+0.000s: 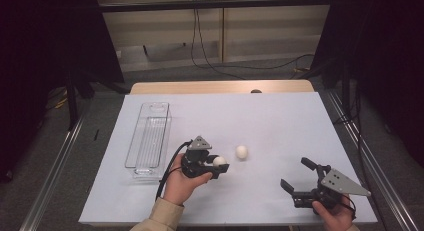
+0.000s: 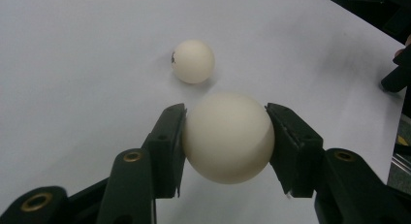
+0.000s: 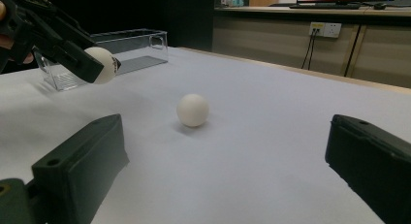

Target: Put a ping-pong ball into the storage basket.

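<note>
White-covered table (image 1: 280, 116): one light, smooth ball (image 2: 228, 136) is clamped across its widest part by the left hand-held gripper (image 1: 216, 166); another ball (image 1: 242, 151) lies at 1 o'clock; the right hand-held gripper (image 1: 300, 180) is held agape.

Cream balls (image 2: 228, 136); white table (image 1: 280, 121)

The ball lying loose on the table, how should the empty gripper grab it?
Pinch the loose ball across its widest middle, one jaw each side. It is round, so any side works. The right gripper is open, with bare table between them, so coming in level from there looks simplest.
</note>
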